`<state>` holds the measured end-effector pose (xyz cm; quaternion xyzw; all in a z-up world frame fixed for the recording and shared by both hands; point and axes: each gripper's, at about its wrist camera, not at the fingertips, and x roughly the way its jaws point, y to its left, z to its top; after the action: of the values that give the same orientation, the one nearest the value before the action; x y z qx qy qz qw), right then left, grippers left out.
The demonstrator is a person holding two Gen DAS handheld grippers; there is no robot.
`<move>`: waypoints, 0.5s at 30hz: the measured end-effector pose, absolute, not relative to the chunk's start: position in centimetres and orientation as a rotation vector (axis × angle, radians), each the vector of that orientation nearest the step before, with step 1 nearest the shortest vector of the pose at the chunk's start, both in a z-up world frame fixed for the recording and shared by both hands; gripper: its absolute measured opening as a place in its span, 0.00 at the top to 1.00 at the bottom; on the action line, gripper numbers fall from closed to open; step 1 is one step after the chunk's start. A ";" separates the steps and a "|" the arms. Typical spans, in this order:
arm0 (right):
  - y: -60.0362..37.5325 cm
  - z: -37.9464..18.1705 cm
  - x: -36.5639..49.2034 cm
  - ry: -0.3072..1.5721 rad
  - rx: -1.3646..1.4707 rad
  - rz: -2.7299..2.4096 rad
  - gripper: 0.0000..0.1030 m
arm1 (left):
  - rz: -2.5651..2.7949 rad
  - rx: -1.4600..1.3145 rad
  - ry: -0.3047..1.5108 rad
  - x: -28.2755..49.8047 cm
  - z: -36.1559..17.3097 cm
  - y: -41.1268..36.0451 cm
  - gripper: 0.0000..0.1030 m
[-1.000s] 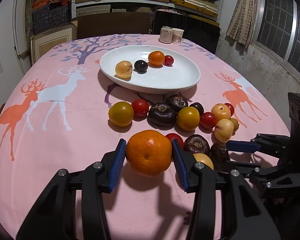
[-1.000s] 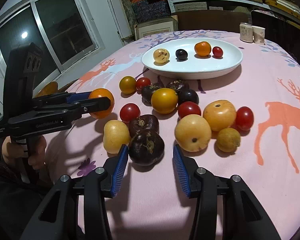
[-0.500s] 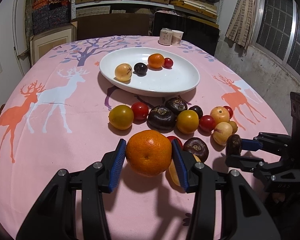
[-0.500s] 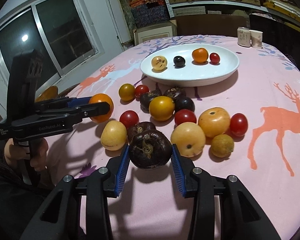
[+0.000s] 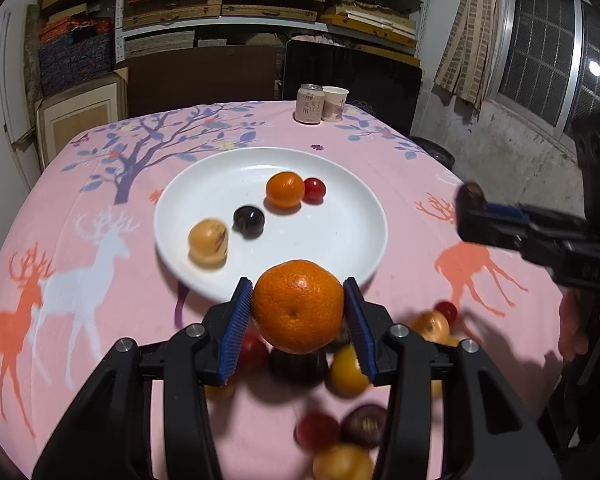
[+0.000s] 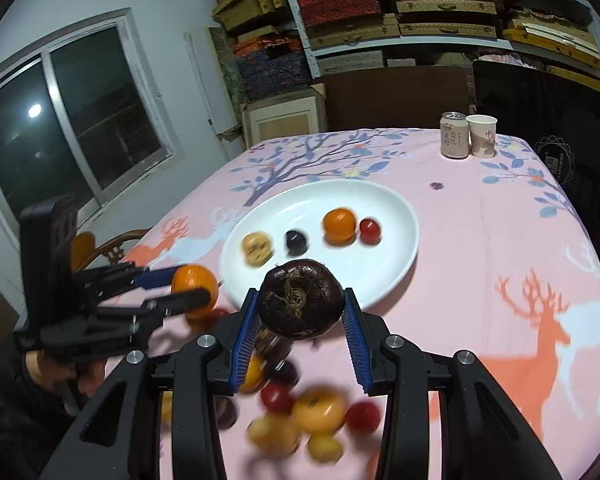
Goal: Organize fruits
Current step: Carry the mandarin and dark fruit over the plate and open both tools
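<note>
glossy white ceramic-looking plate (image 5: 352,216) on matt pink printed cloth tablecloth (image 5: 100,184)

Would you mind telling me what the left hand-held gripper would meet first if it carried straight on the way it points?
Most likely the near rim of the white plate: the left hand-held gripper, shut on the large orange, points at it. Depth is uncertain; it may clear the rim.

Pink tablecloth (image 5: 400,160) – deer and tree print; white plate (image 5: 340,240); fruit (image 6: 300,299) seemingly dark purple-brown.
</note>
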<state>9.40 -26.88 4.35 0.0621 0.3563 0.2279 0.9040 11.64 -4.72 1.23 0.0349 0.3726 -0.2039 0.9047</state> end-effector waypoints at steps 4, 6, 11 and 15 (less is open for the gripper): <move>-26.6 2.7 15.8 0.820 0.120 0.436 0.60 | -0.418 0.076 0.825 16.2 -0.1 -6.6 0.56; -26.1 1.2 18.5 0.870 0.102 0.421 0.60 | -0.421 0.085 0.857 17.9 -1.1 -7.3 0.56; -24.0 -1.9 22.1 0.960 0.067 0.416 0.60 | -0.400 0.108 0.928 21.0 -3.8 -8.3 0.56; -22.5 -3.5 23.6 1.009 0.028 0.405 0.59 | -0.390 0.113 0.917 21.5 -4.0 -8.4 0.50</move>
<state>23.58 -22.49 -3.54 0.0133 0.4801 0.1925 0.8558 21.52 -8.39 -3.99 0.0542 0.4395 -0.1871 0.8769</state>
